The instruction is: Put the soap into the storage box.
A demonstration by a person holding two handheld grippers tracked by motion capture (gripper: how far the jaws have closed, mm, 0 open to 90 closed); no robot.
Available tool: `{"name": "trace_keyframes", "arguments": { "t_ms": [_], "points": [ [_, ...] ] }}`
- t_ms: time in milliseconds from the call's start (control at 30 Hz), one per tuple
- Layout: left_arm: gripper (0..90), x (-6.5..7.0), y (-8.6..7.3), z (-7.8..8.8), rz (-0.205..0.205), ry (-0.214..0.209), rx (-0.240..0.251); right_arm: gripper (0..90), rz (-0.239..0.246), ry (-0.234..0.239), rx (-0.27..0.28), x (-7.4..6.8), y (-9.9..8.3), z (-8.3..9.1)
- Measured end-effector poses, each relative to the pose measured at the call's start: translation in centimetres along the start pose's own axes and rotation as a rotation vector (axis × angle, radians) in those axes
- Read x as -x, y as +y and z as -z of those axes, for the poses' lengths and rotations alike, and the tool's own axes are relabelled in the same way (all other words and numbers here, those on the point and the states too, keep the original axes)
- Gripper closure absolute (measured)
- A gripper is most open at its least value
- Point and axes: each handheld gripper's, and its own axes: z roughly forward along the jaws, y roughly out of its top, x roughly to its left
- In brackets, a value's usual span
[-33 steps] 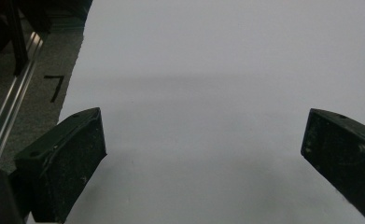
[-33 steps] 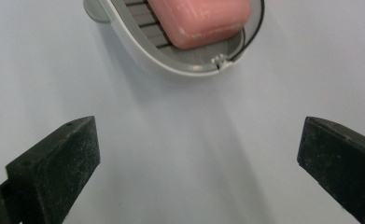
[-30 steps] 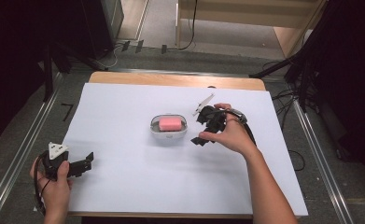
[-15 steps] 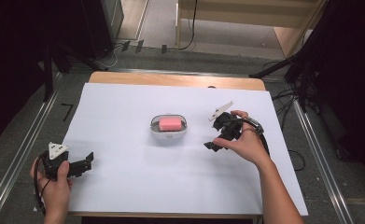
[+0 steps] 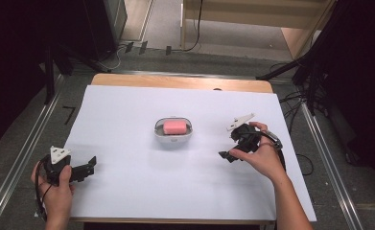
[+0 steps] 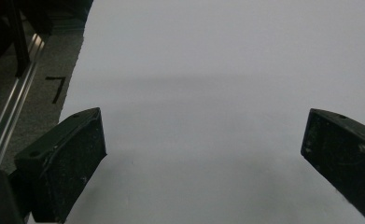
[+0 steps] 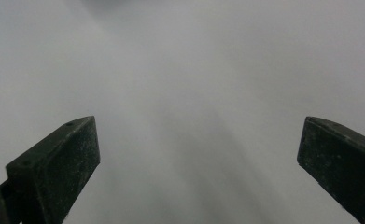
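- White sheeting covers the counter (image 5: 127,110) almost edge to edge, with a strip of bare wood along the far side and dark floor, metal rails and cables around it.
- At the middle of the sheet sits a small oval dish (image 5: 173,136) with a pink soap bar (image 5: 175,126) lying in it; nothing else stands on the sheet near it, so the way to it is clear from either side.
- Compared with half a second ago, the right tongs (image 5: 227,155) sit farther from the dish, drawn back to the right and nearer the person; a second ago they were just beside it. The dish, the soap and the left tongs (image 5: 90,165) have not shifted.
- Right tongs: jaws spread wide, gripping nothing, with blurred white sheet between them in the right gripper view.
- Left tongs: resting near the counter's near left corner, well apart from the dish, jaws wide apart and empty, bare sheet between them in the left gripper view.
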Motion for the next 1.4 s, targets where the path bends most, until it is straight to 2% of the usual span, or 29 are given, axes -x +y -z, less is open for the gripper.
{"name": "trace_keyframes", "arguments": {
  "t_ms": [533,633,733,933,1200,1400],
  "points": [
    [0.1,0.0,0.0,0.0,-0.002,0.001,0.001,0.0,-0.088,-0.041,0.075,0.4,-4.9,1.1],
    [0.1,0.1,0.0,0.0,-0.002,0.004,0.0,0.0,-0.104,-0.056,0.091,0.5,-5.7,1.2],
    [0.1,0.1,0.0,0.0,-0.002,0.004,0.001,0.0,-0.111,-0.096,0.105,0.4,-6.6,1.3],
    [0.1,0.1,0.0,0.0,-0.006,0.005,0.001,0.0,-0.157,-0.074,0.144,0.6,-8.2,1.4],
    [0.1,0.1,0.0,0.0,-0.008,0.006,0.001,0.0,-0.204,-0.064,0.164,0.7,-10.4,1.5],
    [0.1,0.1,0.0,0.0,-0.01,0.008,0.0,0.0,-0.25,-0.05,0.208,0.8,-11.9,2.2]
  ]
}}
